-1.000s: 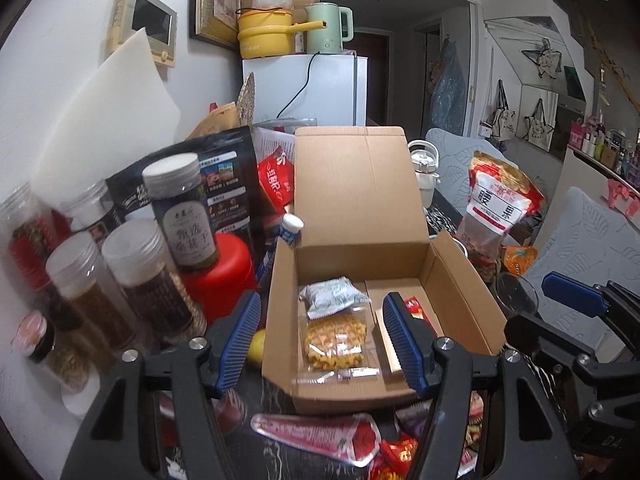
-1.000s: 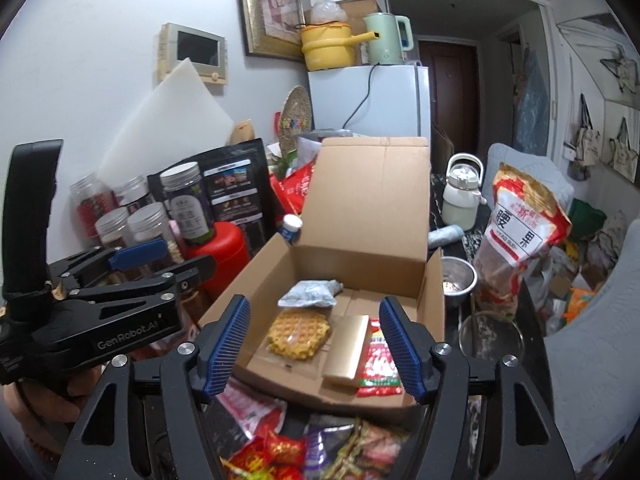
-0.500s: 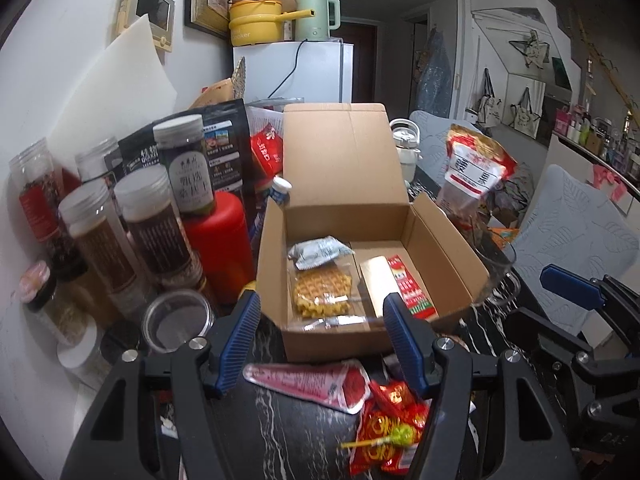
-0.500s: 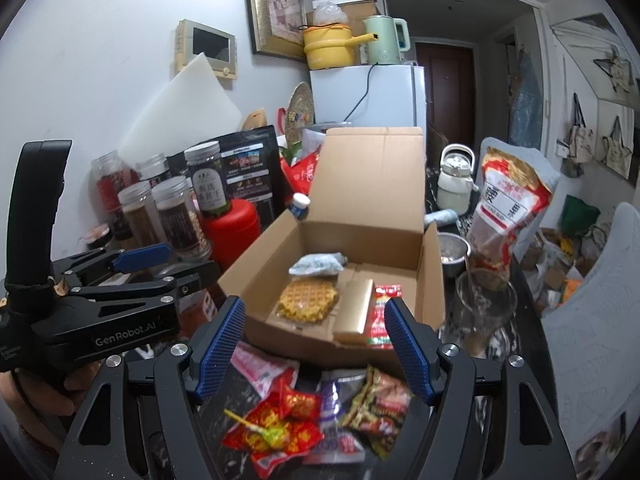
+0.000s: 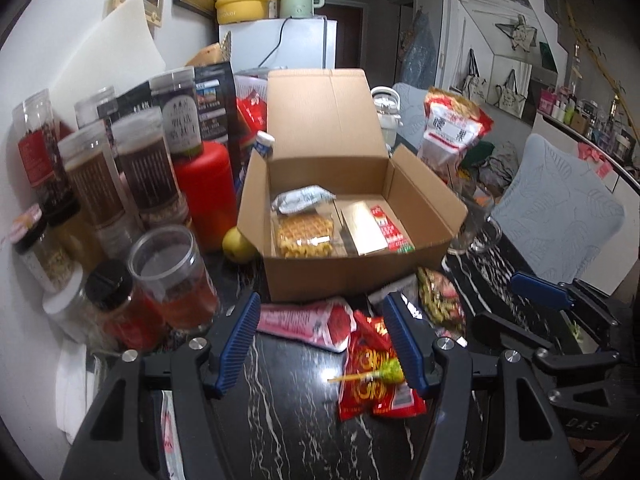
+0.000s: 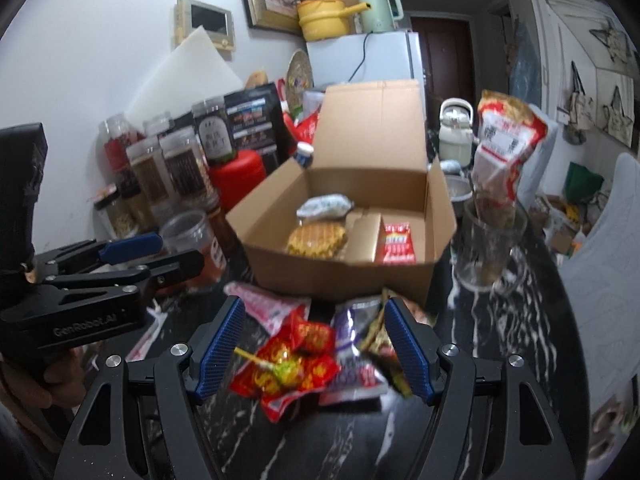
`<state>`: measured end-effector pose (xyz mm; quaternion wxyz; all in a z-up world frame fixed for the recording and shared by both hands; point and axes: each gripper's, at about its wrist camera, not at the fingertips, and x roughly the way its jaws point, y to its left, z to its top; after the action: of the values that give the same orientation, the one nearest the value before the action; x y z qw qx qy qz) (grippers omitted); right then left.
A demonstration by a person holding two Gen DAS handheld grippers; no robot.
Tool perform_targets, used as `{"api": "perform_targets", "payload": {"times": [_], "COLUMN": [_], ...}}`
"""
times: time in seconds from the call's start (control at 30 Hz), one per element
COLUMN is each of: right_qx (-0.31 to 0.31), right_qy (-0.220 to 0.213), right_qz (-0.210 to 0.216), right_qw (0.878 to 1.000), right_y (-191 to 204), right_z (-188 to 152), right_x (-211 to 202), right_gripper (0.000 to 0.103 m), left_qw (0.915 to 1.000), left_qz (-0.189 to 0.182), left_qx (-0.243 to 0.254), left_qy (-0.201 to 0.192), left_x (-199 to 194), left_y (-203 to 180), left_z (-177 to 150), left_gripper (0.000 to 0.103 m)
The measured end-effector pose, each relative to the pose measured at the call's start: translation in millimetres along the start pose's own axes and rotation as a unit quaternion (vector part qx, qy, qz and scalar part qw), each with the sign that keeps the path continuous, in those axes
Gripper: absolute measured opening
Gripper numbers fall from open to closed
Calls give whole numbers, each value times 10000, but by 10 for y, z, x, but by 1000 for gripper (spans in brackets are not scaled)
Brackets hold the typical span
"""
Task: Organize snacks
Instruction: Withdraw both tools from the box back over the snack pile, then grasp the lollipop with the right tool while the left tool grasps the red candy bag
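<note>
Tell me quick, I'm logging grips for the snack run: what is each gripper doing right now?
Left gripper: open, holding nothing, above the pink packet.
Right gripper: open, holding nothing, above the loose snack pile.

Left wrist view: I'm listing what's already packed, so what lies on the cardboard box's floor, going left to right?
Waffle in clear wrap with a pale blue-white packet just behind it → gold packet → red packet.
</note>
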<state>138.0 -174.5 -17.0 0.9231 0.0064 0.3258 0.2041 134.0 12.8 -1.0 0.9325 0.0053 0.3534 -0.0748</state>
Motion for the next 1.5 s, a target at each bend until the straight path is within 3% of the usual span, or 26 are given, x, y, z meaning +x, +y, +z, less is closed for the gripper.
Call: {"api": "perform_targets", "payload": {"times": [0.4, 0.7, 1.27, 1.33, 1.43, 1.5], "right_qx": [-48, -203, -634, -704, -705, -620], "right_qy": [428, 762, 1205, 1155, 1126, 1035], "right_qz": [123, 275, 632, 605, 601, 511], "right_qw": [9990, 9965, 9887, 9890, 9893, 9914], "right_y": [7, 57, 256, 276, 273, 244], "right_z": [-415, -546, -584, -589, -585, -583], "right_x": [301, 618, 1144, 1142, 1124, 1095], "right_gripper": [73, 72, 50, 41, 38, 24], "left_qw": [9988, 9978, 9966, 9967, 9966, 9964], "left_qz": [-240, -130, -115, -113, -190, -279], "left_qx": [74, 5, -223, -204, -209, -231], "left_qy": [411, 646, 787, 776, 768, 770], "left_x": [280, 467, 624, 628, 631, 629], "left_y": [14, 139, 439, 429, 405, 383], "left_z": [-388, -560, -652, -644, -633, -626], "left_gripper": [63, 63, 63, 63, 63, 63]}}
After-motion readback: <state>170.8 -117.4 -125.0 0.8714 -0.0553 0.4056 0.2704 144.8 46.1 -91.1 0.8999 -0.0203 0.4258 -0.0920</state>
